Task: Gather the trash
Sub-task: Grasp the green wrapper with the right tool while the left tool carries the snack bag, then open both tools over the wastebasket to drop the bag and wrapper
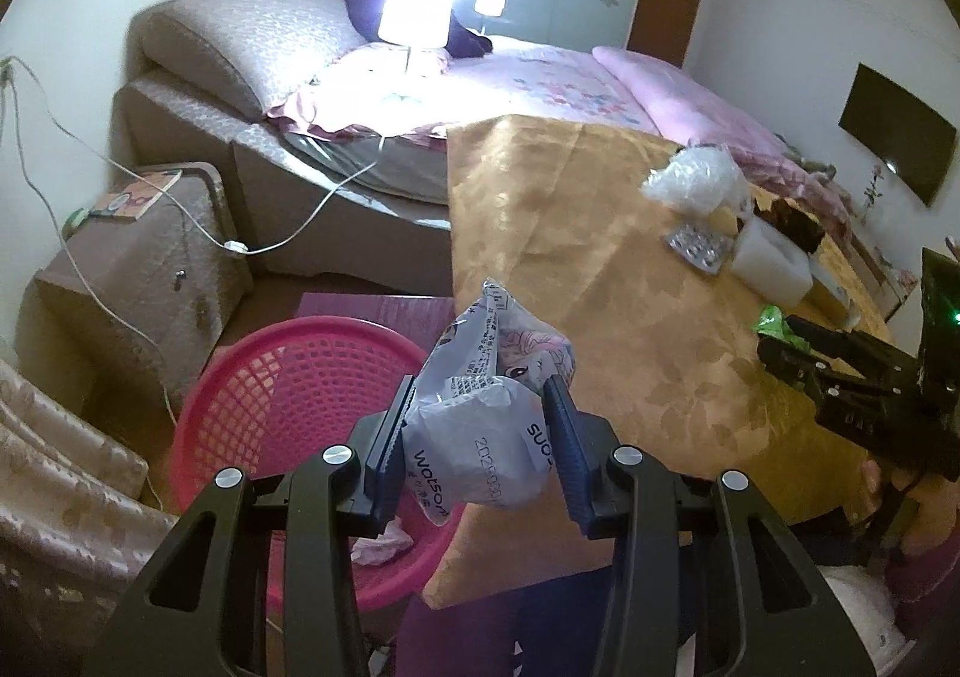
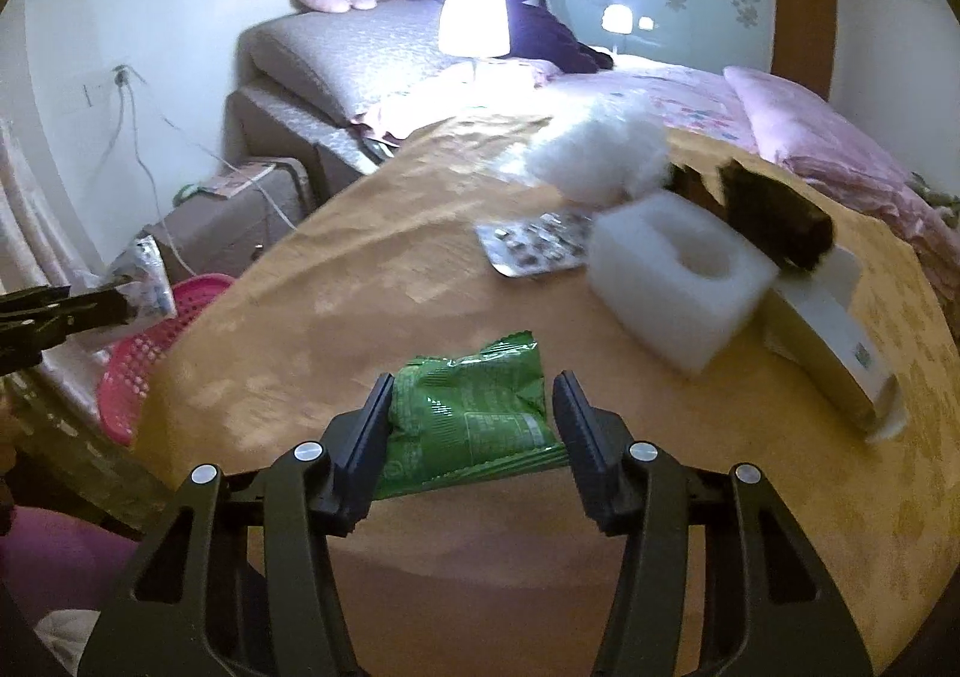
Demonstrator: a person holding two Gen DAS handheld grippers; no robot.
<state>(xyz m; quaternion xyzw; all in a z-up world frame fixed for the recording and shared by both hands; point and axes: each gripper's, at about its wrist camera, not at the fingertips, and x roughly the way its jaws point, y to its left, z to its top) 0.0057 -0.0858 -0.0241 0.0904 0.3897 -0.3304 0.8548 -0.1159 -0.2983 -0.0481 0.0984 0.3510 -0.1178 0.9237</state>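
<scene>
Holding one piece of trash in each gripper above a gold-clothed worktop (image 1: 540, 209).

Left wrist view: the left gripper (image 1: 480, 413) clamped a crumpled white printed packet (image 1: 486, 389) at the worktop's edge, above a pink mesh basket (image 1: 282, 377) containing crumpled paper. Right wrist view: the right gripper (image 2: 471, 419), its jaws narrowed, pinched a green snack bag (image 2: 474, 413) over the cloth; a blister pack (image 2: 534, 251), a white foam block (image 2: 678, 281) and a clear plastic bag (image 2: 594, 155) lay beyond.

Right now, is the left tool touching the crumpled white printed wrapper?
Touching. The left wrist view shows the left tool with both pads pressed against the crumpled white printed wrapper, holding it up beside the pink plastic basket.
</scene>
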